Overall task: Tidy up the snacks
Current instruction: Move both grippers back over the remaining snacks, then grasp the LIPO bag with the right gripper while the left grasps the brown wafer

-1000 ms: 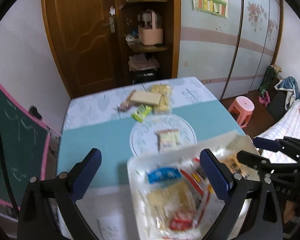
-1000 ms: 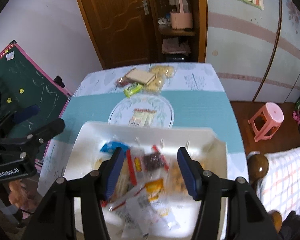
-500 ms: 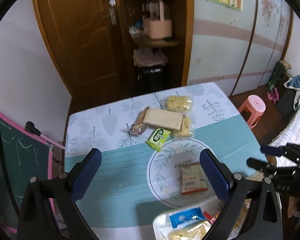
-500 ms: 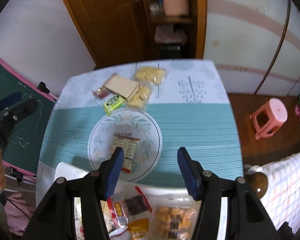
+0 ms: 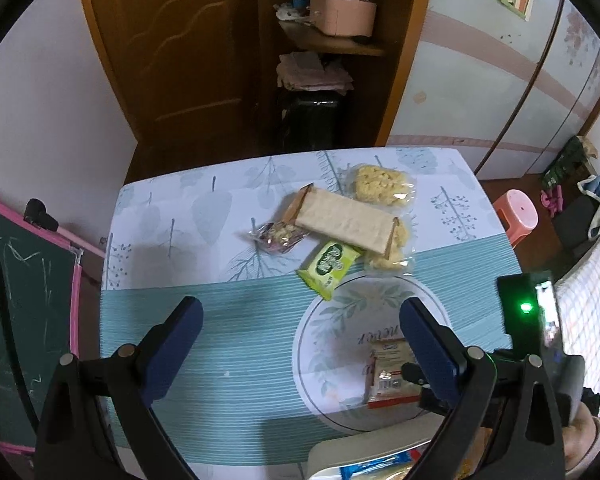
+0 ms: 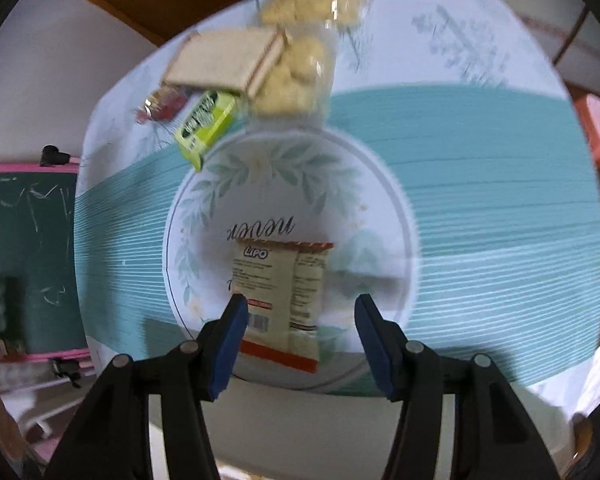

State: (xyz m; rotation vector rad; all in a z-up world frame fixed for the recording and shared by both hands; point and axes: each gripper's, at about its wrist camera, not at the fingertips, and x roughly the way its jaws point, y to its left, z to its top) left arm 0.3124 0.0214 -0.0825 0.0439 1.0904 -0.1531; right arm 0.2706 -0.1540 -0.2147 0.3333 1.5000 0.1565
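A cream Lipo snack packet (image 6: 278,298) (image 5: 390,376) lies on a round leaf-patterned plate (image 6: 288,184) (image 5: 340,320). My right gripper (image 6: 298,314) is open and empty, low over the plate with its jaws either side of the packet. My left gripper (image 5: 300,320) is open and empty, held above the teal table. A green packet (image 5: 328,266) (image 6: 206,122), a long wafer pack (image 5: 346,218) (image 6: 224,60), yellow biscuit bags (image 5: 382,184) (image 6: 296,76) and a small clear packet (image 5: 276,236) lie beyond the plate.
A white tray (image 5: 364,448) with several snack packets sits at the table's near edge. A green chalkboard (image 5: 20,300) stands to the left. A pink stool (image 5: 516,214) and a bed are to the right. A wooden door and shelf stand behind the table.
Both grippers have moved forward from above the white tray to over the plate. The right one has dropped low to the Lipo packet. Both stay open.
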